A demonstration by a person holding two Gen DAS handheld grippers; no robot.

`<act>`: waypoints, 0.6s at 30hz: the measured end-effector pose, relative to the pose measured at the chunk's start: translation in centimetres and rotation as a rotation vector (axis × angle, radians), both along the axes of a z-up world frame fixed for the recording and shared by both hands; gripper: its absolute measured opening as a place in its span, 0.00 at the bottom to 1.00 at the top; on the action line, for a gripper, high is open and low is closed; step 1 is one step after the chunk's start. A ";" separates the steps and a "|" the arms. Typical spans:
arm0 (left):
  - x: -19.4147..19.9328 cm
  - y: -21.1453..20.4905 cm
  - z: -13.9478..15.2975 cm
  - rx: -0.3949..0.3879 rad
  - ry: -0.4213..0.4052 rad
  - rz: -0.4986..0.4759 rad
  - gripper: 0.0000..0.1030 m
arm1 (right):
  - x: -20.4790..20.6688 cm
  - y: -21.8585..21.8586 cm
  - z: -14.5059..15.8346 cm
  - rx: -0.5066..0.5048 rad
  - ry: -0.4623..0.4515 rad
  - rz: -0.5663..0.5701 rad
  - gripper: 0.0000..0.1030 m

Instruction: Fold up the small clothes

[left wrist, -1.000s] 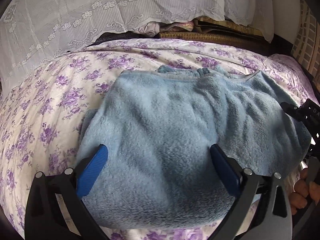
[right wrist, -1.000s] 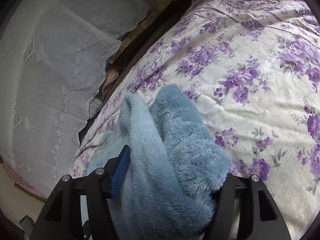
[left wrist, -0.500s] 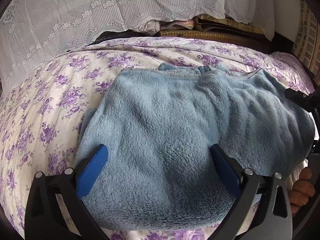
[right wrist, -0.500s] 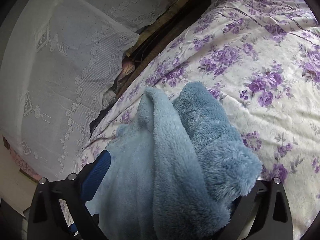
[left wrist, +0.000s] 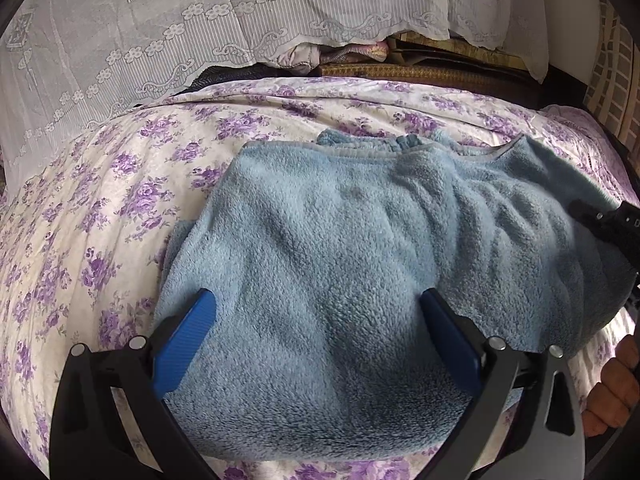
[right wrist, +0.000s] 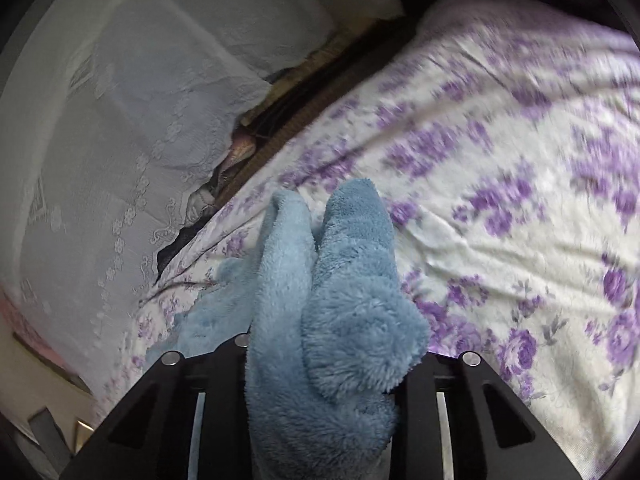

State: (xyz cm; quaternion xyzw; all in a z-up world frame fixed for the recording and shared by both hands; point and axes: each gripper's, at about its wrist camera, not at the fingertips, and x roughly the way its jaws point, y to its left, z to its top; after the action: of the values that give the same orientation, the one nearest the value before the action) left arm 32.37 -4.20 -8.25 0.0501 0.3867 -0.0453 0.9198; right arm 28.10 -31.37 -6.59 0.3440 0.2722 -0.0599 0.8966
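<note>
Right gripper [right wrist: 320,364]: jaws have just been closing and are now clamped on a bunched fold of the blue fleece garment [right wrist: 332,320]; pads are buried in the pile, and the fabric stands up in two lobes above the jaws. Left gripper [left wrist: 320,336]: jaws wide apart, blue pads [left wrist: 184,340] resting on either side of the garment's near part, not pinching it. The garment [left wrist: 340,280] lies folded on the floral bedspread [left wrist: 100,220], its right edge lifted toward the right gripper's black frame. A hand [left wrist: 612,392] shows at the lower right. A white lace cloth [left wrist: 160,32] hangs behind the bed.
</note>
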 end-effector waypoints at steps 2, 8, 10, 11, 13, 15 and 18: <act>0.0 0.1 0.4 0.007 -0.014 0.006 0.96 | -0.2 1.0 1.1 -0.059 -0.021 0.012 0.28; 1.5 0.5 2.0 -0.001 -0.041 0.025 0.96 | -0.9 3.8 4.0 -0.187 -0.081 0.051 0.28; 2.6 0.6 2.6 -0.020 -0.031 0.021 0.96 | -1.0 4.5 4.5 -0.212 -0.087 0.058 0.28; 3.2 0.6 2.9 -0.033 -0.024 0.016 0.96 | -0.9 5.0 4.9 -0.229 -0.091 0.066 0.28; 4.5 0.4 3.6 -0.063 -0.006 0.005 0.96 | -1.1 5.9 5.2 -0.260 -0.097 0.080 0.28; 5.9 -0.1 3.9 -0.074 0.015 -0.002 0.96 | -1.2 6.9 5.7 -0.301 -0.104 0.096 0.28; 8.0 -1.2 3.7 -0.057 0.048 0.001 0.96 | -1.4 8.4 6.1 -0.344 -0.109 0.125 0.28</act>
State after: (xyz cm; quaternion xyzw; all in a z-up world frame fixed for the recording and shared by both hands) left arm 40.38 -5.41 -4.55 0.0224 0.4072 -0.0568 0.9113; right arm 26.70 -23.01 -0.49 0.1706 0.2298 -0.0311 0.9577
